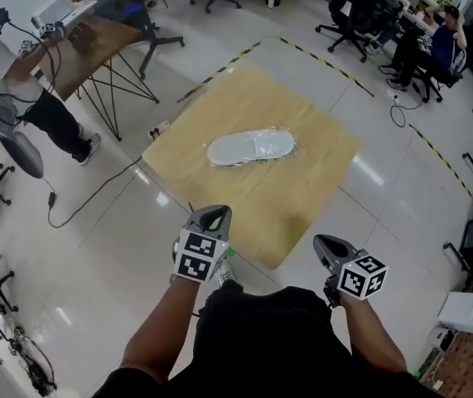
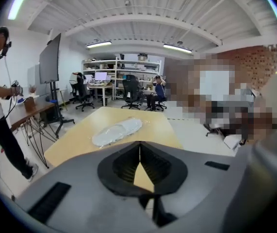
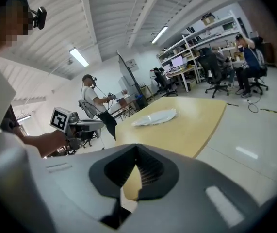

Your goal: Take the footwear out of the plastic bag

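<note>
— Where is the footwear?
— Flat near the middle of the wooden counter. It is a long, pale shape inside the clear plastic bag, which wraps all round it and crinkles at the edges.
— Is either tool touching it?
— No, both are well apart from it, held low in front of the person's body, off the counter's near corner. The left tool has its jaws pressed together with nothing between them. In the left gripper view the two ribbed pads meet in a thin line, with the bagged footwear beyond them on the counter.
— And the other one?
— The right tool is the same, jaws together and empty. Its own view looks across the counter at the bag, and the left tool shows off to the left.
— What else is around?
— Black-and-yellow tape runs along the floor past the counter's far edges. One person stands at the left by a second counter on thin black legs, and another sits at the upper right among office chairs.
</note>
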